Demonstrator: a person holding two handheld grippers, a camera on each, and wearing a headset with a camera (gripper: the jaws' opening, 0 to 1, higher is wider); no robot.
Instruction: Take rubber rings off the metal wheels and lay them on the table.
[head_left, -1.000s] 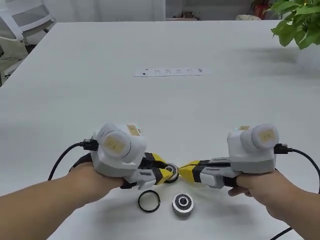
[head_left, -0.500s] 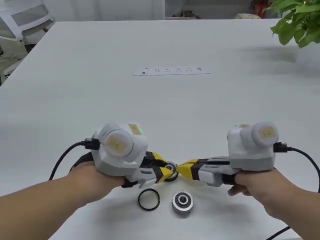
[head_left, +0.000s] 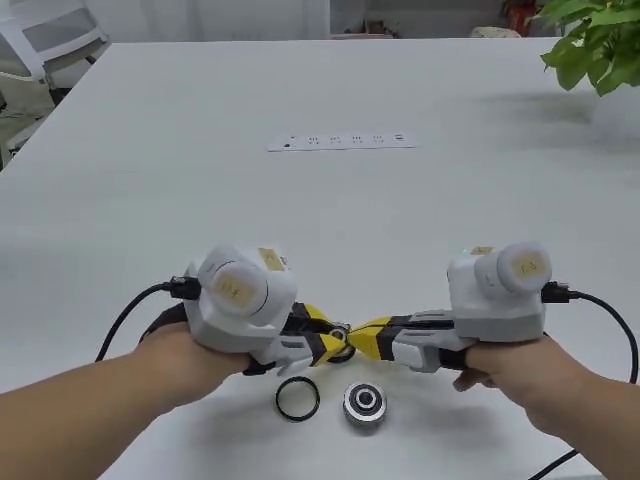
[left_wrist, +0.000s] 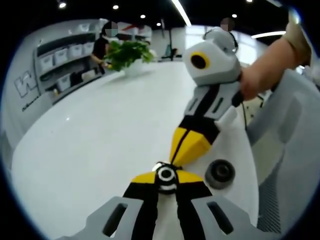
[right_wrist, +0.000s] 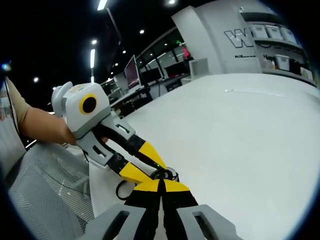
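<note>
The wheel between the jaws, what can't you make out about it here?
- Head view: left gripper and right gripper cover the held wheel; whether its ring is seated is hidden.
- Right gripper view: its own jaws hide whether they pinch rubber.
- Left gripper view: the wheel's rim is blurred.

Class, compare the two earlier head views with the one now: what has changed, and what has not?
The right tool has edged left, so its tips now meet the wheel clamped in the left tool. The left tool keeps its hold and place; the loose ring and bare wheel lie unmoved on the table.
</note>
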